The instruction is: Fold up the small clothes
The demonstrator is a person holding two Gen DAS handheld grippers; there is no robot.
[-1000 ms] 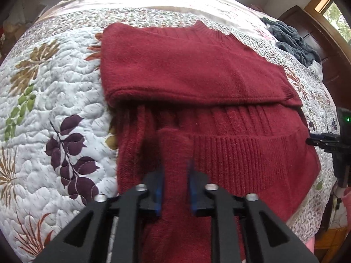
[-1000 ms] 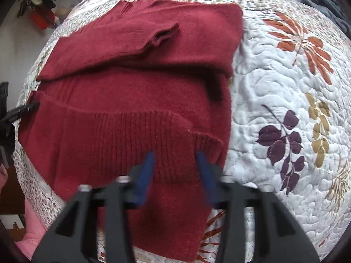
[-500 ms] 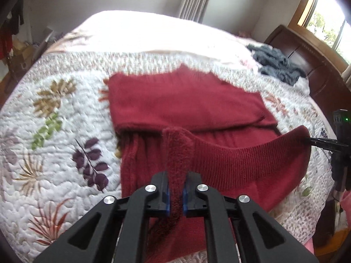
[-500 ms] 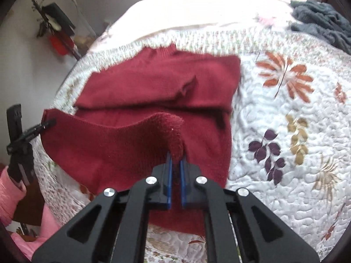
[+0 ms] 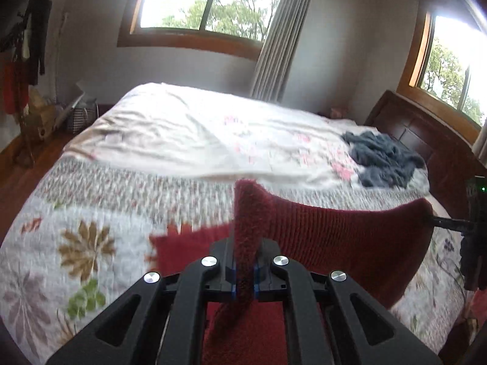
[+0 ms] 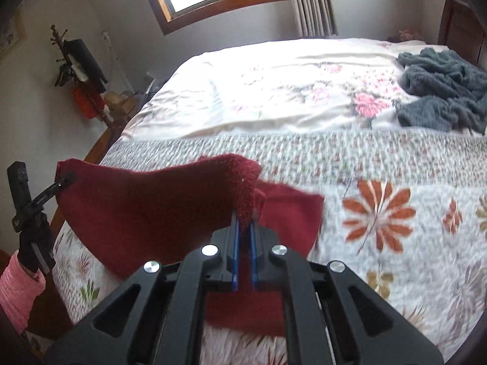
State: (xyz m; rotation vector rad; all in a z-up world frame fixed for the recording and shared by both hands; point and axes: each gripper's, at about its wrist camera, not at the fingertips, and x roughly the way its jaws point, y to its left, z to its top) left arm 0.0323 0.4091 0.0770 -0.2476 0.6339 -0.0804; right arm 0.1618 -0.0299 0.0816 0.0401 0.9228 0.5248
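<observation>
The left gripper is clamped on one corner of the red sweater, its blue-padded fingers pressed against a bunched fold of knit that stands up between them. The right gripper pinches the opposite corner of the same hem in the same manner. The ribbed hem hangs stretched between the two grippers, raised above the quilt. The rest of the sweater lies on the quilt below (only part of it shows past the lifted edge). In the right wrist view the sweater spans from the left gripper at the left edge to the right gripper. A pink sleeve shows beneath that left gripper. A gray garment lies crumpled on the floral sheet, well apart from the sweater.
</observation>
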